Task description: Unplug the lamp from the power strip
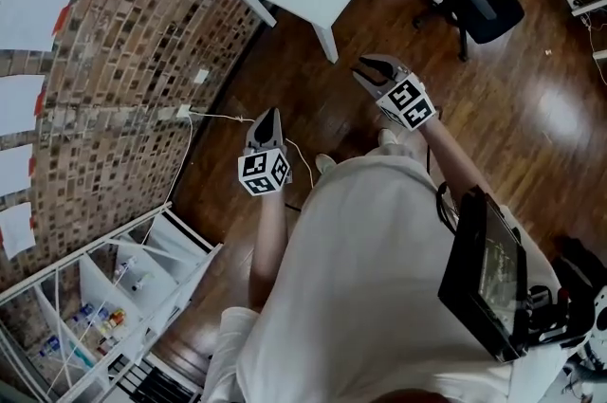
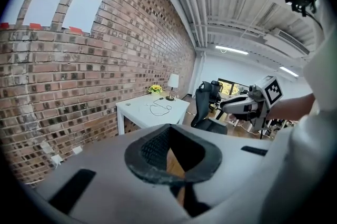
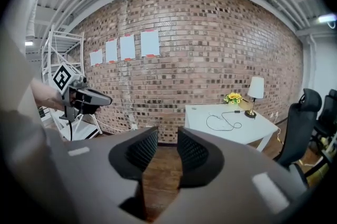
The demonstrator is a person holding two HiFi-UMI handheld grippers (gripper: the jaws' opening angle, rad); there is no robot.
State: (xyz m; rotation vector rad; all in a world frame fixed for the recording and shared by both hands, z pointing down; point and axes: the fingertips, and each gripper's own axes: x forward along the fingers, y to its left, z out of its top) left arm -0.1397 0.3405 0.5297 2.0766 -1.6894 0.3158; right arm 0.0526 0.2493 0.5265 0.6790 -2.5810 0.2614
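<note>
Claws empty: left gripper (image 1: 271,115) closed at tips, right gripper (image 1: 367,65) parted.

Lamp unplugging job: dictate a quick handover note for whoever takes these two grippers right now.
Left gripper: jaws together, nothing in them.
Right gripper: jaws apart, empty.
Both are in the air over the wood floor, well short of the table.
Lamp: upright at the far end of the white table by the brick wall, beside yellow flowers.
Power strip: can't be made out in any view.
Done: nothing yet; lamp untouched.
Left: get to the table, find the strip, pull the lamp's plug.
</note>
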